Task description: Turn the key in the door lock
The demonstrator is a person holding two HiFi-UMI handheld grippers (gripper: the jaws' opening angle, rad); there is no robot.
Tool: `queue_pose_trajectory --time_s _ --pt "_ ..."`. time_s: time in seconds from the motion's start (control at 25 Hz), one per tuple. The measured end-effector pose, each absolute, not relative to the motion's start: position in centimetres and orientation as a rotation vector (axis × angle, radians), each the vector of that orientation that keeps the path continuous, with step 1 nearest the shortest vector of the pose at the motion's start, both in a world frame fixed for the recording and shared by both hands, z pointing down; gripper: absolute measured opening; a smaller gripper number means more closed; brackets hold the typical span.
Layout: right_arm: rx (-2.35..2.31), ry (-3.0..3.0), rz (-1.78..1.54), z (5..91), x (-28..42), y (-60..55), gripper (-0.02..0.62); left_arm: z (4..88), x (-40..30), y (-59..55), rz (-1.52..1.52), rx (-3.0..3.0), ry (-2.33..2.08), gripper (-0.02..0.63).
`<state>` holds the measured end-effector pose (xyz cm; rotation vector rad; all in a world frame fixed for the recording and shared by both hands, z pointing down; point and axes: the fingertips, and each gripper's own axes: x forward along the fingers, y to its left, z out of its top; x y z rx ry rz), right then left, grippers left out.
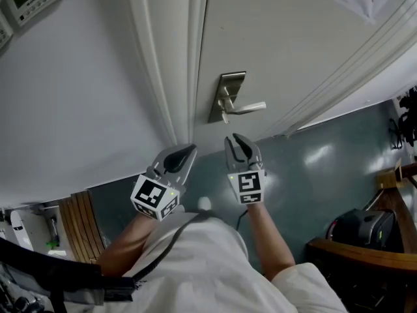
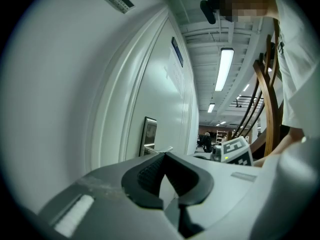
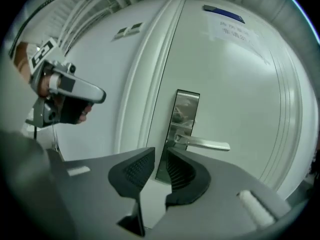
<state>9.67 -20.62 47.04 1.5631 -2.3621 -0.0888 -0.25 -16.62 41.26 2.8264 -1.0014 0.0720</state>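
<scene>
Nearest the head camera are a white shirt (image 1: 215, 266) and two bare forearms, both reaching toward a door (image 1: 280, 51). The left gripper (image 2: 165, 154) is held level beside the right one. In its own view the fingertips meet at the front with only a thin wedge of light behind them and nothing caught there, so it is closed and empty. It faces the moulded door frame (image 1: 163, 64) rather than the lock. The right gripper (image 3: 160, 153) sits a little ahead, aimed at the door. Its ribbed pads (image 3: 136, 170) stand a narrow gap apart and grip nothing, and the lower end of the lock plate (image 3: 186, 109) shows through that gap, well clear of the tips. Beyond it, the metal plate is fixed near the door's frame-side edge, and its lever handle (image 3: 207, 144) juts out sideways away from the frame. In the head view a small pale stub (image 1: 225, 117) hangs just under the lever's root — whether it is the key cannot be told. Farther up the door is a paper notice (image 3: 235, 29). Off to the right lie grey-green floor (image 1: 313, 168), a dark bag (image 1: 361, 230) and a curved wooden rail (image 1: 355, 250).
</scene>
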Motion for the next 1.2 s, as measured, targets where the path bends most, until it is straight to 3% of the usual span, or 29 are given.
queue_pose_trajectory --time_s 0.6,1.2 --pt "1.685 -2.676 0.181 39.9 8.3 -14.4 0.010 39.1 -0.9 -15.9 0.018 2.853 -1.012 0.006" --pt "1.689 -2.693 0.178 39.3 7.8 -13.8 0.008 38.9 -1.4 -15.0 0.003 2.852 -1.012 0.006"
